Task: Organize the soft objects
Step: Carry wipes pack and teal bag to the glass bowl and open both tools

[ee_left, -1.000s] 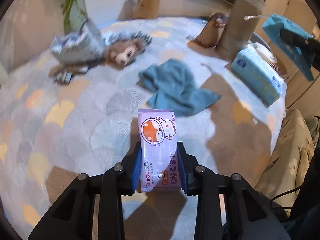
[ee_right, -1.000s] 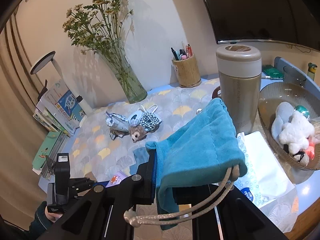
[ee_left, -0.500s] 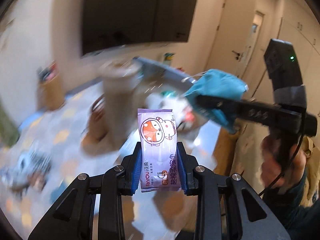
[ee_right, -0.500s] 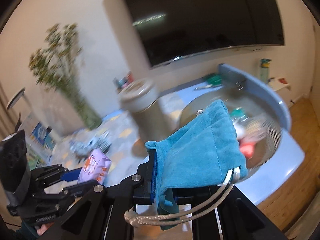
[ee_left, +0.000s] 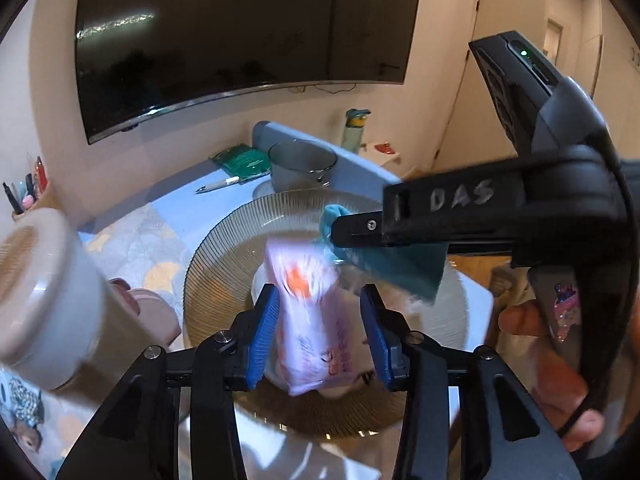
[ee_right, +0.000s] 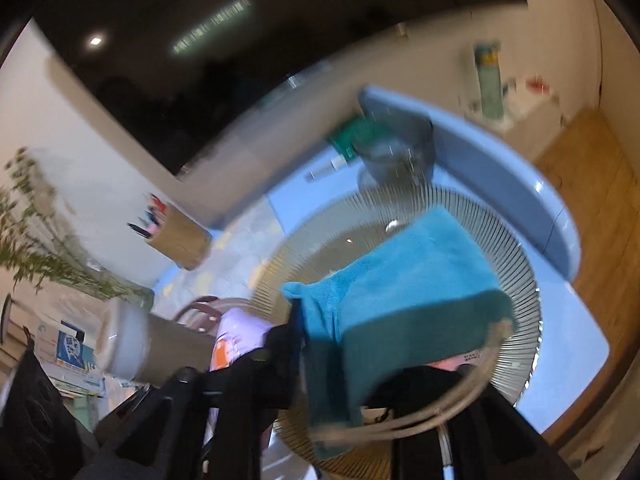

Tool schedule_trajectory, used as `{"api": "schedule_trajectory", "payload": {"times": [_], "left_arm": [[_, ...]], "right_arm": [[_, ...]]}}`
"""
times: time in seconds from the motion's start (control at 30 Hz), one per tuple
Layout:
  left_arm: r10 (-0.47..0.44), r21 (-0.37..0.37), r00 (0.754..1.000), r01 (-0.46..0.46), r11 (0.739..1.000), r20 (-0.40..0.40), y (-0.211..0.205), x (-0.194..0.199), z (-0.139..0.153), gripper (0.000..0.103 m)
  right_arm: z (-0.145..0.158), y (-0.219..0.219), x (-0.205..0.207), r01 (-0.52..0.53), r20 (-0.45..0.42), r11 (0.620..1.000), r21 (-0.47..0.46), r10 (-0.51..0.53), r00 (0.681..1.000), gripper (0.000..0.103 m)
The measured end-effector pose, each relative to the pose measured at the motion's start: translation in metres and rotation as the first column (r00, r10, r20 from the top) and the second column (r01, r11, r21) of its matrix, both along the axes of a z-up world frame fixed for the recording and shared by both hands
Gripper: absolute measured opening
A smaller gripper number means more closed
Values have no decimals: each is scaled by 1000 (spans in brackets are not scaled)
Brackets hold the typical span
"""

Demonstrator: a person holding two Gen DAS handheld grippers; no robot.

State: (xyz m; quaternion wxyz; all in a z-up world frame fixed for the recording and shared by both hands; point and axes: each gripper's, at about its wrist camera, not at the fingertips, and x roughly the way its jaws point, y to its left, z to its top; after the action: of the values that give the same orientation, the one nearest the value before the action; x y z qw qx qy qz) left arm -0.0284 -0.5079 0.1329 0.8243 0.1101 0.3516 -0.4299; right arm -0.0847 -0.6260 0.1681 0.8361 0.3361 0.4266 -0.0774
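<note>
Hand-written "DAS" in pale letters on the black body of the right gripper [ee_left: 340, 236], seen in the left wrist view. Red print on the lilac tissue pack [ee_left: 310, 320], too blurred to read; orange cartoon patch above it. Blue-and-white label on a box [ee_right: 70, 346] at the left edge of the right wrist view, print illegible through blur. Faint dark print on something pale under the teal pouch [ee_right: 400, 280], too small to make out. Nothing else legible
</note>
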Motion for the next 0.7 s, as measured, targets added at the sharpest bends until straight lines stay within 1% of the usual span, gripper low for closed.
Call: {"api": "schedule_trajectory", "payload": {"times": [0.03,0.07,0.1,0.13,0.17,0.3,0.43,0.53,0.6,0.67,0.7], "left_arm": [[-9,5,1000,9,1000,5,1,-1,-3,44],[-22,11,1000,22,1000,8,0,-3,-5,50],[-35,13,999,35,999,11,3,-6,-6,56],[-41,8,999,41,999,14,5,-9,-6,73],[-45,-1,999,45,999,17,7,-11,-5,84],[-86,-18,996,86,996,-11,21,-24,3,84],[-131,-38,991,131,991,-6,45,-45,16,84],[-161,-66,987,160,985,-5,80,-62,32,84],[-157,-87,988,156,984,0,108,-70,44,84],[-147,-100,989,147,984,8,135,-75,55,84],[-132,-105,991,133,986,16,156,-77,62,84]], "right_arm": [[-6,-7,-1,-2,-4,999,38,3,1000,54],[-10,-12,-4,1,-2,997,73,-1,1000,57],[-14,-15,-9,4,-2,994,109,-4,1000,57],[-18,-19,-16,9,-1,989,146,-9,1000,57],[-19,-21,-23,20,-2,987,156,-20,1000,57],[-13,-10,-50,34,0,989,144,-35,999,57],[2,11,-81,28,39,994,107,-33,999,57],[20,39,-108,19,77,1000,24,-21,997,57],[28,55,-120,10,107,1000,-9,-9,994,57],[37,81,-136,-26,151,999,-48,33,988,58],[38,88,-140,-38,162,997,-60,48,986,58]]}}
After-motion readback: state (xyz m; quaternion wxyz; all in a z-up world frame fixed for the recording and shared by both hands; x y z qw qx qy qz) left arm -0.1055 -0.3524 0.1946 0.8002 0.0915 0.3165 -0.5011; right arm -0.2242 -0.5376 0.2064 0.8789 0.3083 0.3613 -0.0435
